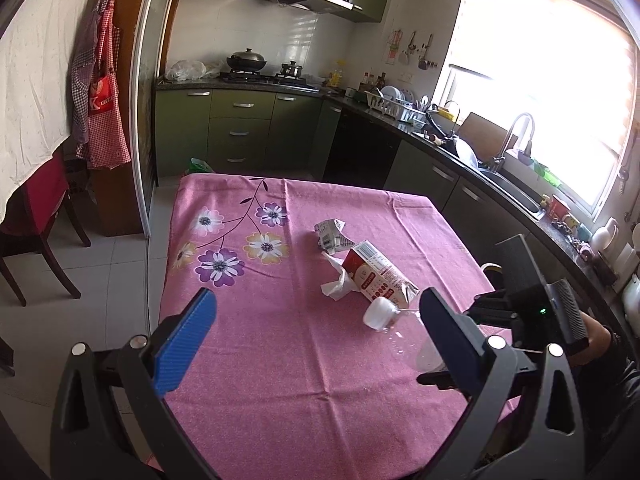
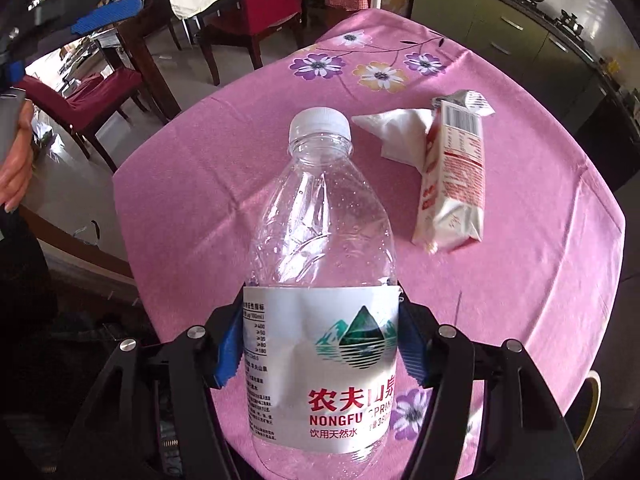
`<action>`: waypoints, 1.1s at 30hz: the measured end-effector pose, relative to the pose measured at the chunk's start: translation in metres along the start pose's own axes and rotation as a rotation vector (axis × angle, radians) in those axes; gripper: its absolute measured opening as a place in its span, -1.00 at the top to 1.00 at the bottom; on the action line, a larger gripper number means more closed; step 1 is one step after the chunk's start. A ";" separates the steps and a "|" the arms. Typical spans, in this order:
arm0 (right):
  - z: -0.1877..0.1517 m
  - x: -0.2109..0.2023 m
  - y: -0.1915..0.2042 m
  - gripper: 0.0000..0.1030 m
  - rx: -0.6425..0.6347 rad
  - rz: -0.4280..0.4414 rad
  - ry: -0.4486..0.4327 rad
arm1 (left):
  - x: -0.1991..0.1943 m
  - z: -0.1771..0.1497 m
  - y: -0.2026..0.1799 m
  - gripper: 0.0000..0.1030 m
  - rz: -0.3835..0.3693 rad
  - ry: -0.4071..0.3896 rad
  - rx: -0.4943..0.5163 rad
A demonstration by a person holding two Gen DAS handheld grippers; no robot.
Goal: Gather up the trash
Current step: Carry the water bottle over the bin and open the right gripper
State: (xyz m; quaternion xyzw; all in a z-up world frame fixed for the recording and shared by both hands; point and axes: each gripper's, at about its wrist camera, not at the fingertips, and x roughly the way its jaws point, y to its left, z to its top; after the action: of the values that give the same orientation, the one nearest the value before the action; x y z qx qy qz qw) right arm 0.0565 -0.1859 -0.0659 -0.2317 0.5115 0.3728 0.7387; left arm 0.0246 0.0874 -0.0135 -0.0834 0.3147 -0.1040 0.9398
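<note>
Over the near left part of the bench, which wears a pink flowered cloth, the left hand-held gripper hangs with its blue fingers wide apart and nothing between them. On the cloth beyond it, toward the middle, a crumpled white tissue lies touching a flattened red-and-white carton, and a smaller squashed grey carton sits just beyond them on the far side. To the right, the right hand-held gripper is clamped on an empty clear water bottle. Its blue pads press the labelled body from both sides, with the white cap pointing away from the wrist camera. Kitchen counters with a sink run along the far right wall.
</note>
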 end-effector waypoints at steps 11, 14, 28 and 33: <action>-0.144 -0.107 -0.193 -0.24 0.615 -0.263 -0.053 | 0.022 0.003 -0.022 -0.88 -0.062 0.024 0.041; -0.191 -0.111 -0.262 -0.25 0.804 -0.302 -0.015 | 0.030 0.003 -0.030 -0.88 -0.076 0.037 0.051; -0.261 -0.043 -0.391 -0.32 1.074 -0.362 0.134 | 0.043 0.001 -0.049 -0.88 -0.073 0.080 0.098; -0.263 -0.062 -0.377 -0.62 1.059 -0.427 0.094 | 0.052 -0.001 -0.053 -0.88 -0.082 0.101 0.113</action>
State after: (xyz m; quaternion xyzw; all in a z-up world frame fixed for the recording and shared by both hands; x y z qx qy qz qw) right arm 0.1879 -0.6279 -0.1205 0.0557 0.6026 -0.1022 0.7895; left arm 0.0570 0.0232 -0.0326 -0.0376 0.3516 -0.1638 0.9210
